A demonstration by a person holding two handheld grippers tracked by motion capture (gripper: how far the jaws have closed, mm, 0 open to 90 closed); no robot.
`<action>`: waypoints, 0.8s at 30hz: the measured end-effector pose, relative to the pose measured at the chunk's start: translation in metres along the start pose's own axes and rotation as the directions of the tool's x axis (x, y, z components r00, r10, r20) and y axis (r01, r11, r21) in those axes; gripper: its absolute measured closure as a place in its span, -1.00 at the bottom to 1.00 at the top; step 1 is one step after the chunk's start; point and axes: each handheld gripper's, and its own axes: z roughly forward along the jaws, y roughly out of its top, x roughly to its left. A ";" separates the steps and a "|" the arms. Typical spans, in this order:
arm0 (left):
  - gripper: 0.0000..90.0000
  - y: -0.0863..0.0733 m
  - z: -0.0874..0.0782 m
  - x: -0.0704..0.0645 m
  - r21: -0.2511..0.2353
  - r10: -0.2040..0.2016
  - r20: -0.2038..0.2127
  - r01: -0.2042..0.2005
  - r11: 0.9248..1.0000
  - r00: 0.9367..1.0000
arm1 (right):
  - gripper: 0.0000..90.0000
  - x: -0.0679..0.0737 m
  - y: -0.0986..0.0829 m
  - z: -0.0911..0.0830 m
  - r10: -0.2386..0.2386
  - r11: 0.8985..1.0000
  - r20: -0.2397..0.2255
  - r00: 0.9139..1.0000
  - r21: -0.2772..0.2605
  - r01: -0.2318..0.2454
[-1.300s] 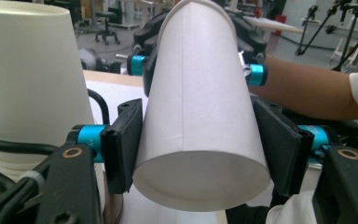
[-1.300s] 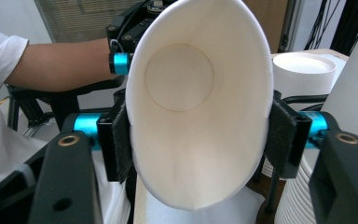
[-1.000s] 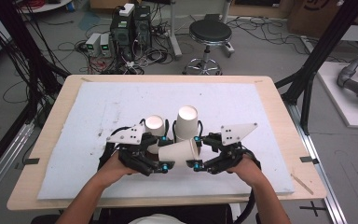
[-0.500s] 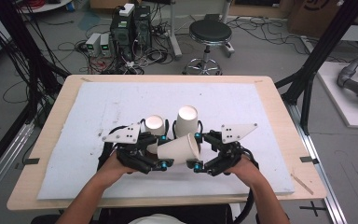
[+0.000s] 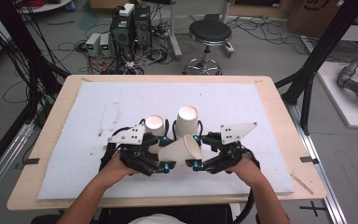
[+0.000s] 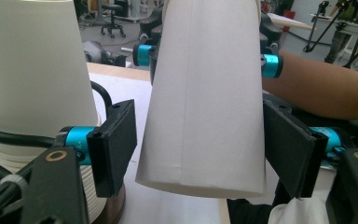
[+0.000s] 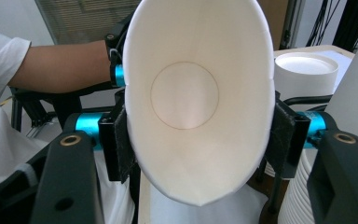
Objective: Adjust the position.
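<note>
A white paper cup (image 5: 182, 150) lies on its side in the air between my two grippers, just above the white board. My left gripper (image 5: 165, 153) has its jaws on either side of the cup's narrow base end (image 6: 205, 93). My right gripper (image 5: 196, 150) is shut on the wide mouth end and squeezes the rim into an oval (image 7: 186, 93). In the right gripper view I look straight into the cup at its round bottom. Two upside-down cup stacks (image 5: 154, 123) (image 5: 187, 116) stand on the board right behind the grippers.
The white foam board (image 5: 121, 102) covers most of the wooden table (image 5: 279, 93). The left cup stack (image 6: 32, 70) stands close beside my left jaw. On the floor behind the table are a black stool (image 5: 209, 32), computer boxes (image 5: 130, 23) and cables.
The cup and both grippers have barely moved; the cup has tipped slightly, with its mouth turned more toward the right gripper.
</note>
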 end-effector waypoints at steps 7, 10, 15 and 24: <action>-0.21 -0.002 0.003 -0.001 0.014 0.014 0.024 -0.015 1.000 1.000 | -0.17 0.001 0.002 0.001 -0.003 1.000 -0.005 1.000 0.004 0.003; -0.19 -0.001 0.002 -0.001 0.004 0.021 0.035 -0.021 1.000 0.999 | -0.26 0.001 0.002 0.001 0.013 1.000 -0.010 1.000 -0.015 -0.013; -0.19 0.000 -0.001 -0.001 -0.035 0.021 0.028 -0.020 0.999 0.999 | -0.57 0.002 0.000 0.003 0.044 0.997 0.014 0.999 -0.065 -0.043; -0.18 0.000 0.001 -0.002 -0.033 0.022 0.036 -0.020 0.999 0.999 | -0.24 0.003 0.002 0.005 0.013 0.998 -0.001 1.000 -0.063 -0.013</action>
